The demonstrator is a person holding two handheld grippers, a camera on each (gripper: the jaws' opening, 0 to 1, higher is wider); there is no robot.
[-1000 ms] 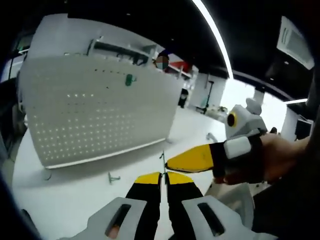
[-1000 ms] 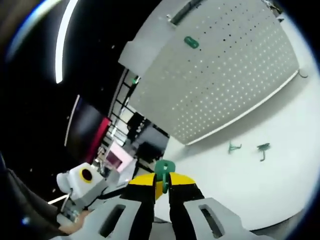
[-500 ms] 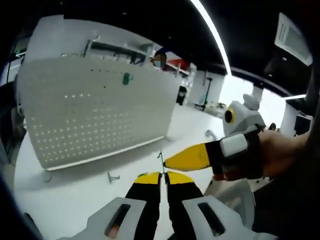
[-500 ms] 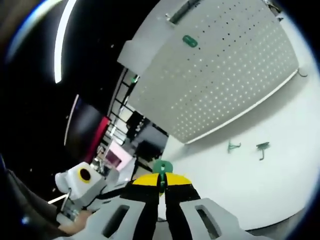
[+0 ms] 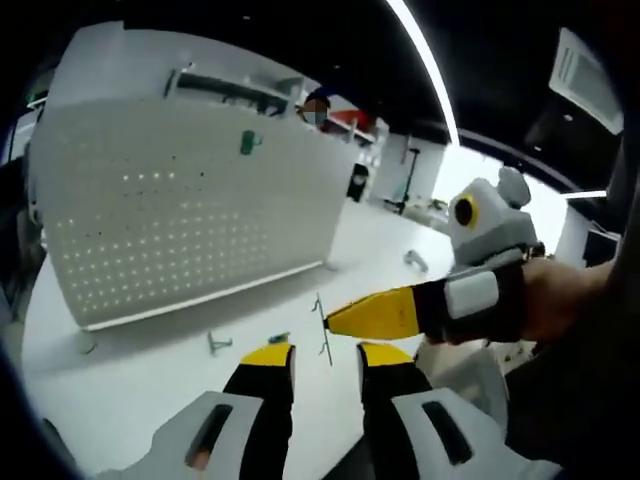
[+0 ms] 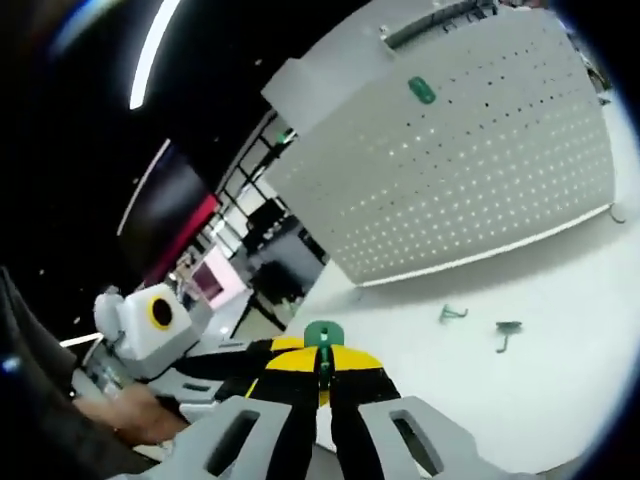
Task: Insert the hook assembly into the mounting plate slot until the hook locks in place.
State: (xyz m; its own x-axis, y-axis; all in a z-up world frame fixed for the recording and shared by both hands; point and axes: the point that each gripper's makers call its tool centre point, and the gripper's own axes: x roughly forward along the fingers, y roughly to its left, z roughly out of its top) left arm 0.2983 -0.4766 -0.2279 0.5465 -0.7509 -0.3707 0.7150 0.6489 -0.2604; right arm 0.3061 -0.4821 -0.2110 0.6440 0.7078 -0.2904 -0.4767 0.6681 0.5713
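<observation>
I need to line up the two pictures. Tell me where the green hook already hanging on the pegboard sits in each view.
Left gripper view: green hook upper left of centre, high on the pegboard.
Right gripper view: green hook top, right of centre, high on the pegboard.
Shared landmark: the pegboard.

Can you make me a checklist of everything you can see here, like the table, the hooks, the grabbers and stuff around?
Surface: white table, mostly bare.
Job's things: white pegboard stands upright on the table, one green hook already hanging near its top. A green-topped hook is pinched in the right gripper.
Clutter: two loose hooks lie on the table in front of the pegboard.
Grippers: left gripper has its jaws apart, holding nothing. Right gripper has its jaws closed on the hook; a hand holds it.
Cables: nothing seen.
Surroundings: a ceiling light strip, shelves and a person behind the pegboard, a dark screen.
</observation>
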